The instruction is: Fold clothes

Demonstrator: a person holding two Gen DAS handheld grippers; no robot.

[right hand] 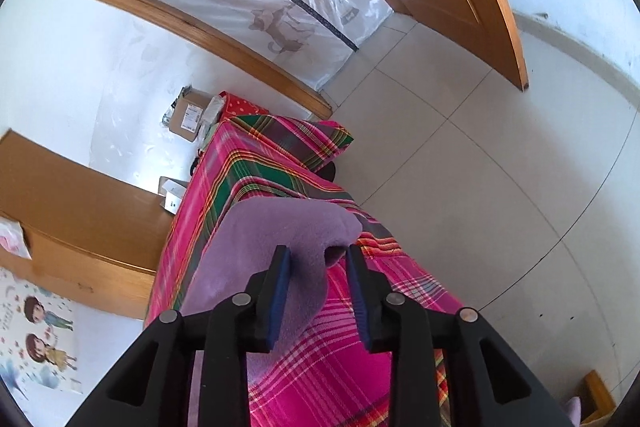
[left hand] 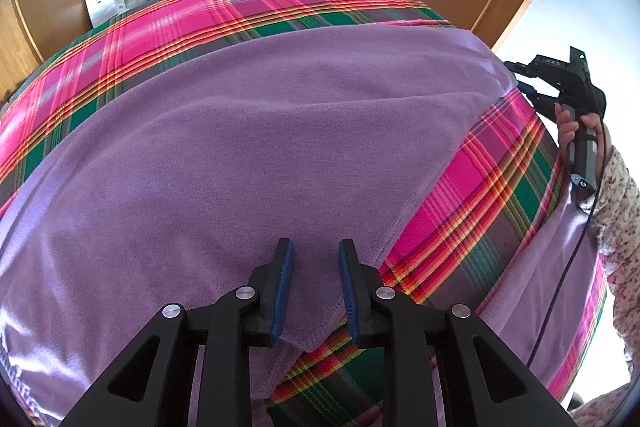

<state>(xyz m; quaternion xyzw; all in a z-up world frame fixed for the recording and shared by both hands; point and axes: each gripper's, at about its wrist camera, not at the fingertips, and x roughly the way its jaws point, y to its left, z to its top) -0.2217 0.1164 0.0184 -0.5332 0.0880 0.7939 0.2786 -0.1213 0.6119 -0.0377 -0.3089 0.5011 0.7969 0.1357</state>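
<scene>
A purple fleece garment (left hand: 240, 131) is lying spread over the plaid-covered table (left hand: 496, 195), filling the middle of the left wrist view, with a stitched corner at the lower centre. The left gripper (left hand: 314, 291) is hovering over that corner with its fingers (left hand: 282, 291) parted, the cloth lying between them but not pinched. In the right wrist view the right gripper (right hand: 318, 291) is also standing released, a rounded fold of the garment draping between its fingers at centre frame without being clamped. The fleece looks soft, light and limp, so it will probably sag and slide rather than hold shape. The hemmed corners and edges seem the best places to pinch, since the stitching gives a firmer bite.
</scene>
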